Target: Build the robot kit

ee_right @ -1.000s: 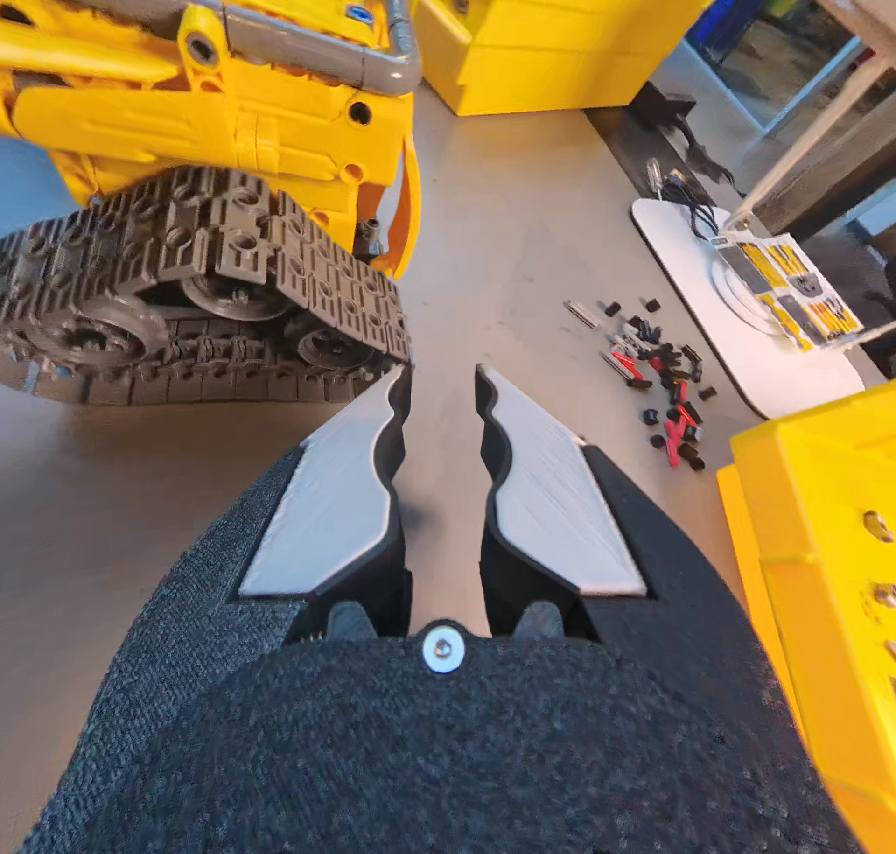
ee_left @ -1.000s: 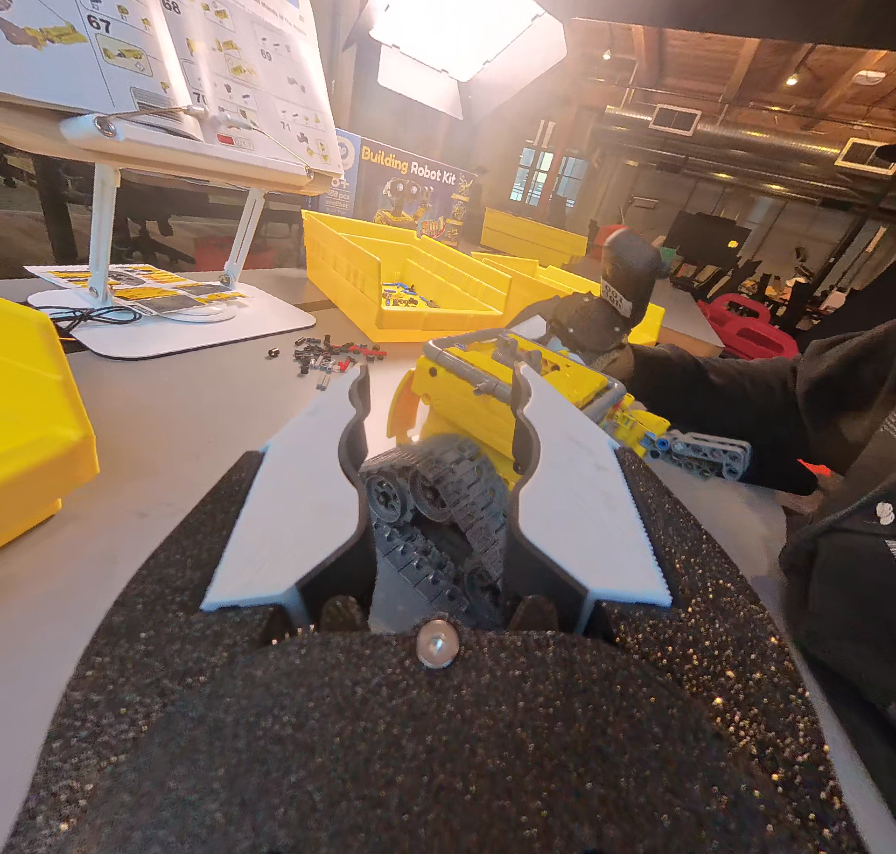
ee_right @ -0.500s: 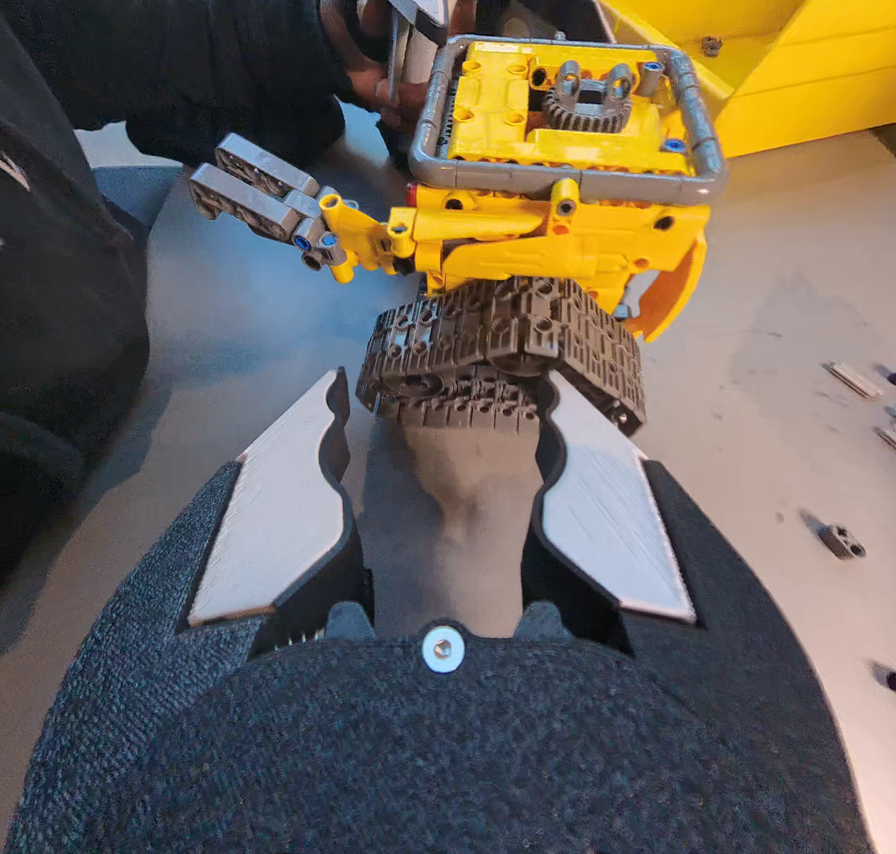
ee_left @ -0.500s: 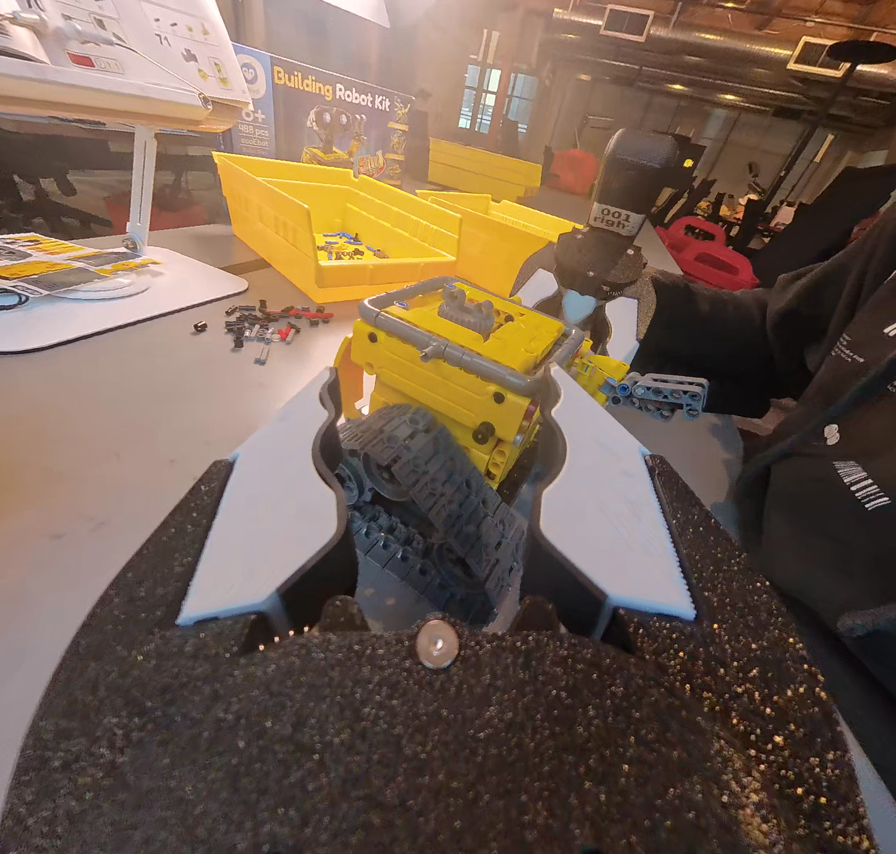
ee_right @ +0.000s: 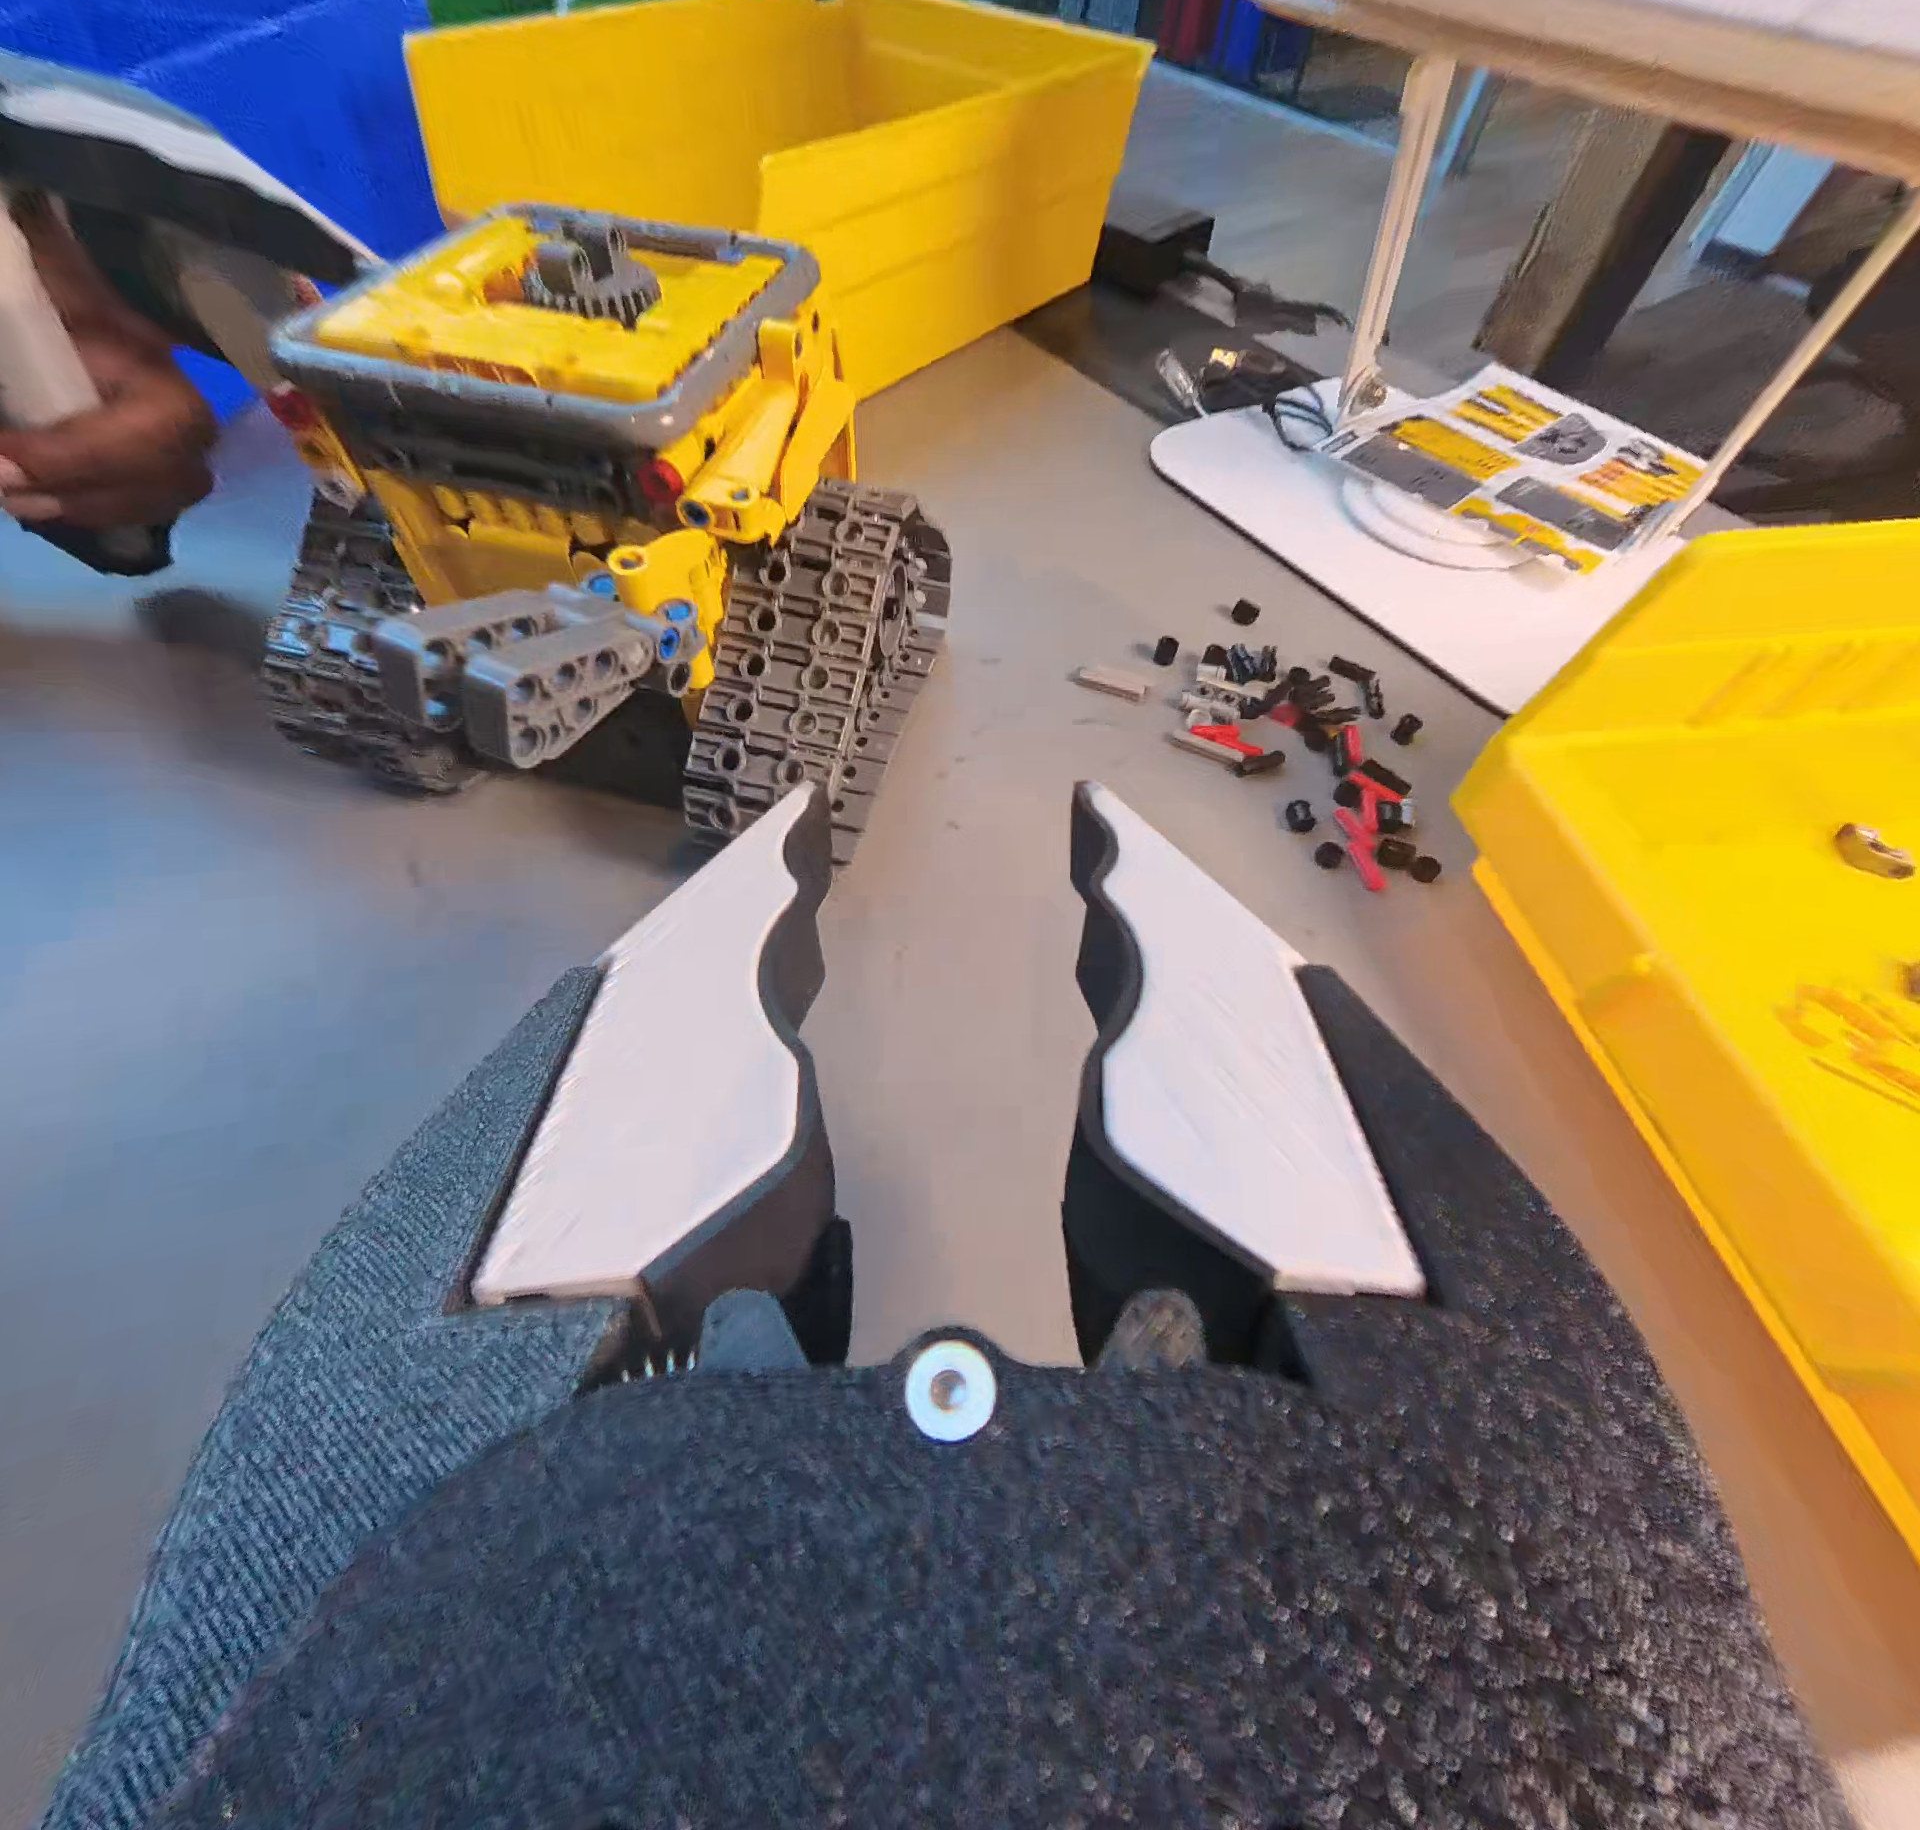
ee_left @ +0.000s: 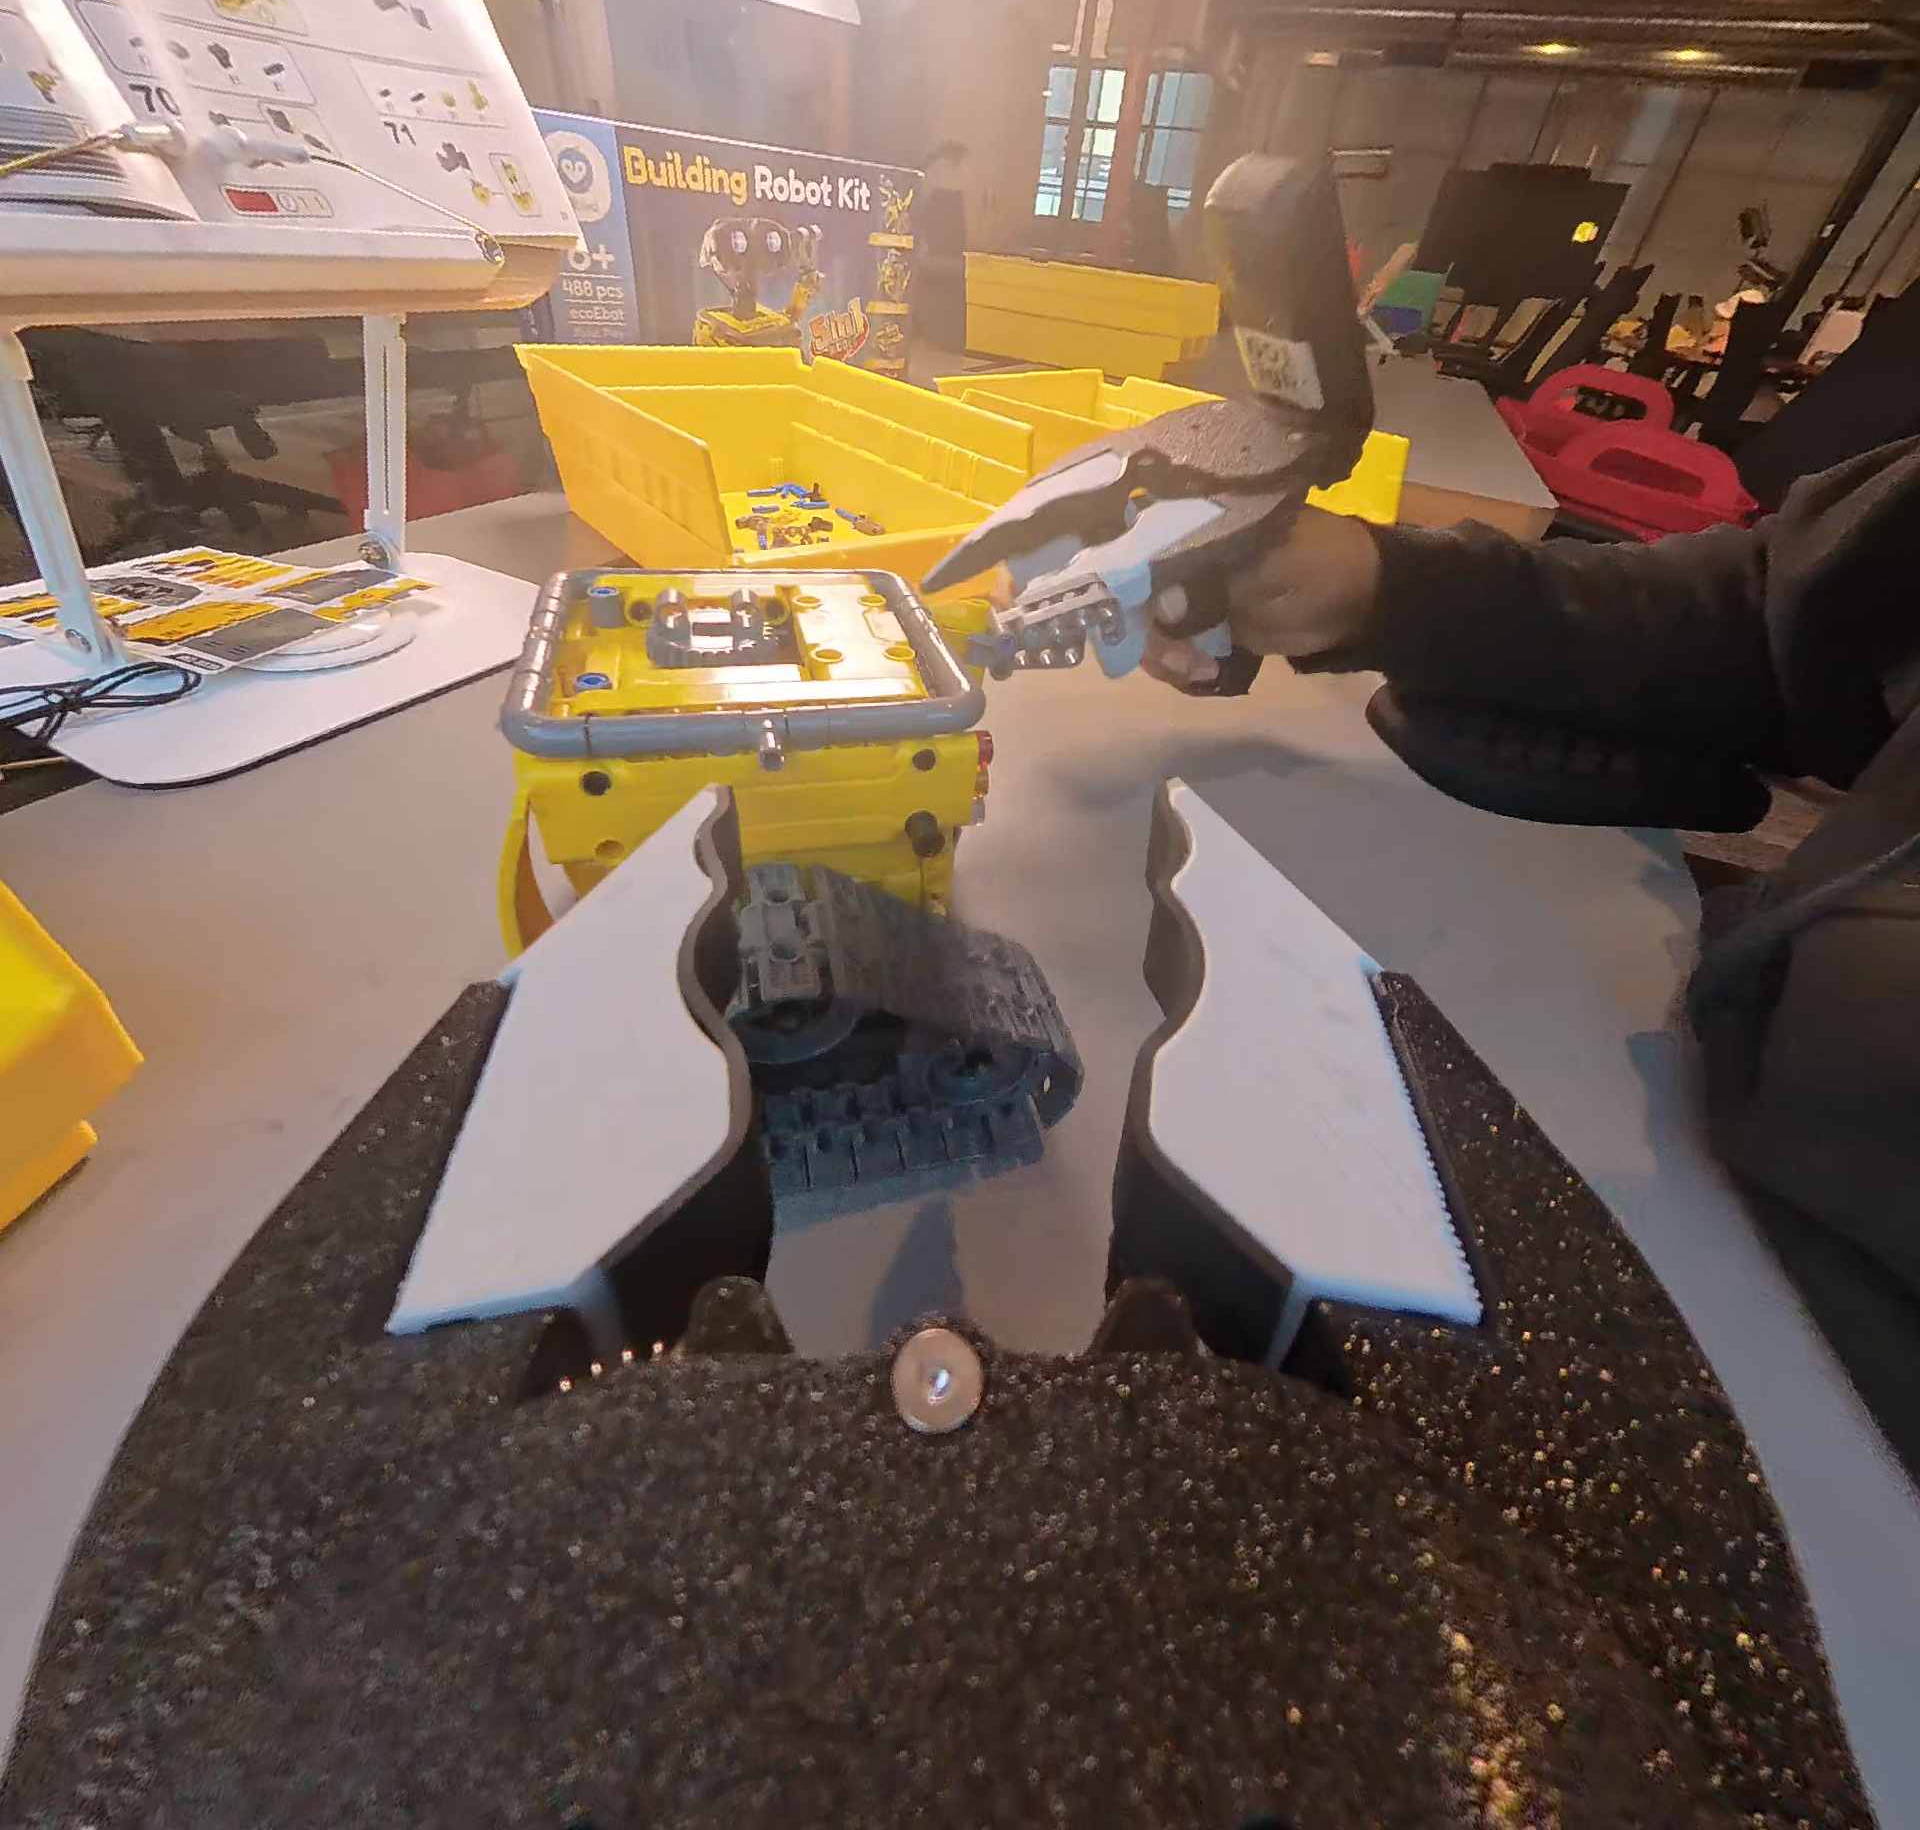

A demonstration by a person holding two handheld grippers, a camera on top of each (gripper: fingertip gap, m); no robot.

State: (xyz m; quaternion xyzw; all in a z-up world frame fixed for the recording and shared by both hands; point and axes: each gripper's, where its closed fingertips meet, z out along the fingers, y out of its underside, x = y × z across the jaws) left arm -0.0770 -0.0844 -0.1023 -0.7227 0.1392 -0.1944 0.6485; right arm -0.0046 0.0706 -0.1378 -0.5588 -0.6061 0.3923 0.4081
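Here, left gripper (ee_left: 935, 824) spread wide around the tracked yellow robot model (ee_left: 743, 731), gripping nothing. Right gripper (ee_right: 945, 814) also apart, empty, just beside its tread; loose pins (ee_right: 1309, 752) near the model remain unfitted.

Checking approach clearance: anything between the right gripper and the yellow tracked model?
Nothing visible. The right gripper is open over bare table, its left fingertip just short of the tracked model. The loose small parts lie off to the right.

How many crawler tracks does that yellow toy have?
2. One track is on the toy's side nearest the loose parts; the other track is on its opposite side, partly hidden behind the grey arm.
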